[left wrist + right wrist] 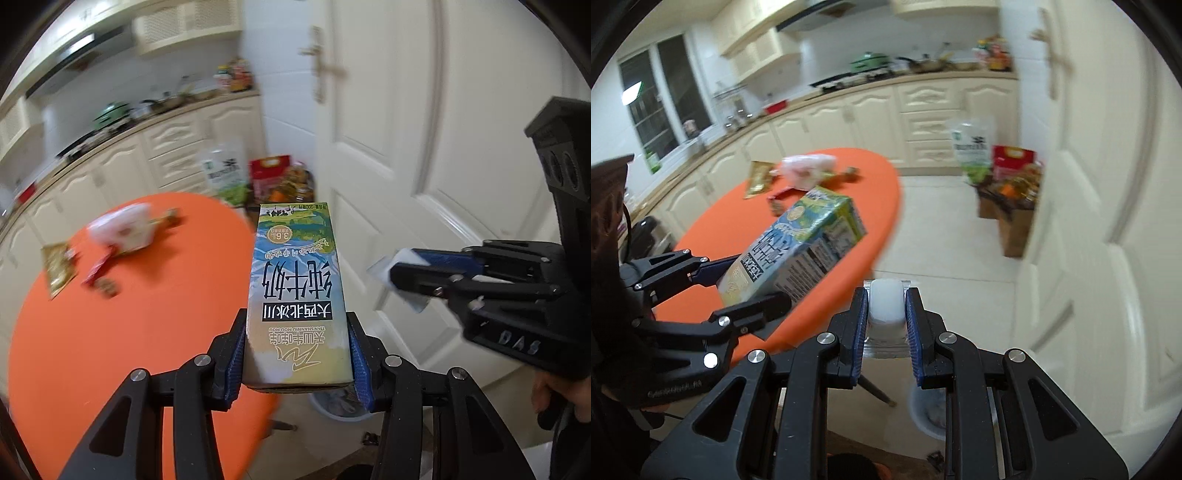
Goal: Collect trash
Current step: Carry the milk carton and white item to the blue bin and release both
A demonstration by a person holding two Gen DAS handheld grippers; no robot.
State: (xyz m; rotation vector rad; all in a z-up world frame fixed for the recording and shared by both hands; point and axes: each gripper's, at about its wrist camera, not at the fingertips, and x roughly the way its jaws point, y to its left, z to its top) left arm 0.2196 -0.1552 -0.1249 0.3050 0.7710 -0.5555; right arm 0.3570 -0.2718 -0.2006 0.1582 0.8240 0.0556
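- The left claw [297, 354] is clamped on a milk carton [295, 291]; its blue pads press the carton's two narrow sides near the base end.
- The carton juts forward out of the jaws, most of its length past the fingertips, printed face up toward the left wrist camera.
- In the right wrist view the same carton [798, 247] is held in the air over the near edge of the orange table [738, 229], tilted, with the left claw [746, 284] gripping it from the left.
- The right claw [886, 325] is closed on a small clear plastic cup [885, 306] with a white inside; the pads squeeze it on both sides.
- The cup sits between the fingertips and sticks out just past them.
- From the left wrist view the right claw [402, 273] points left, the cup [384, 266] at its tip, in front of the white door [424, 129].
- A white bin [929, 413] stands on the floor below the right claw, beside the table, with scraps inside; it shows partly behind the fingers.
- On the table, well apart from both claws, lie a white plastic bag [123, 230], a tan packet [59, 271] and a red wrapper [98, 269], all blurred.
- Past the table, bags and a red box [1012, 160] stand on the floor by the door.
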